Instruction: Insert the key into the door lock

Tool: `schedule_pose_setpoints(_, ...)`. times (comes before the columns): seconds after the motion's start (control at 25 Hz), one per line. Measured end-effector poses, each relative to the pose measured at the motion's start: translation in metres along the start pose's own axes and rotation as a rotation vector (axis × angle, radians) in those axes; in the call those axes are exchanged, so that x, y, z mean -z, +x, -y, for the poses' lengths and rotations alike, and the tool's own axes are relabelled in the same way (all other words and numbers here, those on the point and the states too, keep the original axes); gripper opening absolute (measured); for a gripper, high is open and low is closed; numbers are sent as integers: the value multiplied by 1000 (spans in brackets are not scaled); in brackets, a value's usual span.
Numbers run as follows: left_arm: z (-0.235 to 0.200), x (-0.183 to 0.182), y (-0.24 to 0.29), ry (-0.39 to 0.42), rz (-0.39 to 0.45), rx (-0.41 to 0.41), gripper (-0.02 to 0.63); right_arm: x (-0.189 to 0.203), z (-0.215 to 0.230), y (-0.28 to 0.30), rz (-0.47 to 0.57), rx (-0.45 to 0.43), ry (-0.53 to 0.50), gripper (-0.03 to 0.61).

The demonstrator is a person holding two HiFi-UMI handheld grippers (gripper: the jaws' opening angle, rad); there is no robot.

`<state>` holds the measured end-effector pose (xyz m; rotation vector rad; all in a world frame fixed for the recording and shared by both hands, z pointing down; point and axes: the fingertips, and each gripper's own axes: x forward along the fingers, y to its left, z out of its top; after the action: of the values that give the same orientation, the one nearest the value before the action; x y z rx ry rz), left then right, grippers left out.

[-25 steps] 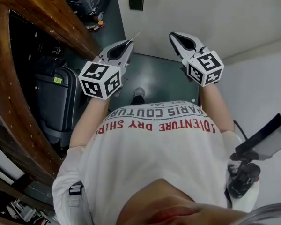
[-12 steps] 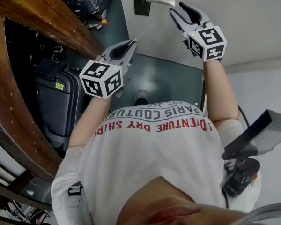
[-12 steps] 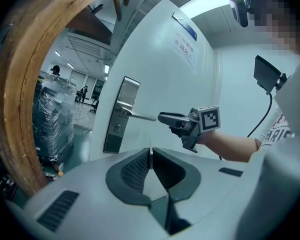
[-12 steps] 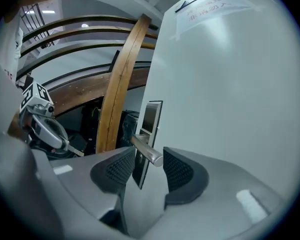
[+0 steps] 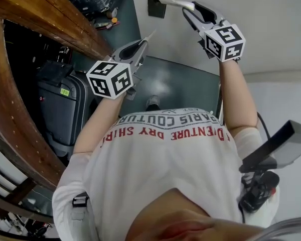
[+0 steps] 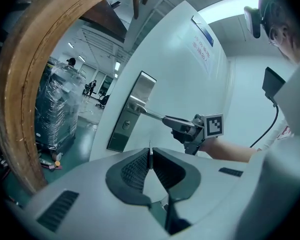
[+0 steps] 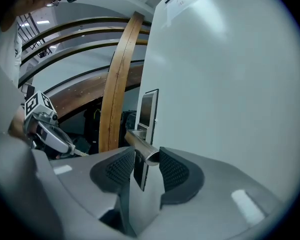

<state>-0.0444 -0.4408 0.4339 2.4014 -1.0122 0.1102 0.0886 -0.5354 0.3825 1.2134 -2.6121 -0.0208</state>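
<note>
Head view: the left gripper (image 5: 139,44) holds the key (image 5: 149,36) short of the door (image 5: 251,19). The right gripper (image 5: 191,9) is at the handle (image 5: 174,3).

Left gripper view: its fingers (image 6: 132,166) pinch the key, with the lock (image 6: 123,126) well ahead.

Right gripper view: its fingers (image 7: 172,171), wide after just opening, straddle the handle end ungripped.

This looks like the approach step. Next the key tip needs lining up with the keyhole.

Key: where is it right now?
In the head view the key sticks out of the shut left gripper, at left centre, below and left of the door handle and not yet at the door lock.
</note>
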Motion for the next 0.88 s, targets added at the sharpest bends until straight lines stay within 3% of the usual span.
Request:
schedule_pose_setpoints(0.16, -3, 0, 11, -61, 25, 6, 23, 2, 1, 0, 0, 9, 12, 150)
schedule_pose_setpoints(0.36, -13, -15, 24, -203, 130, -3, 23, 3, 2, 3, -5, 18, 26, 150)
schedule_pose_setpoints(0.68, -40, -31, 62, -625, 353, 20, 23, 4, 0, 3, 12, 52, 66, 150)
schedule_pose_setpoints(0.88, -47, -23, 86, -787, 425, 50, 23, 0, 1, -2, 13, 62, 69, 150)
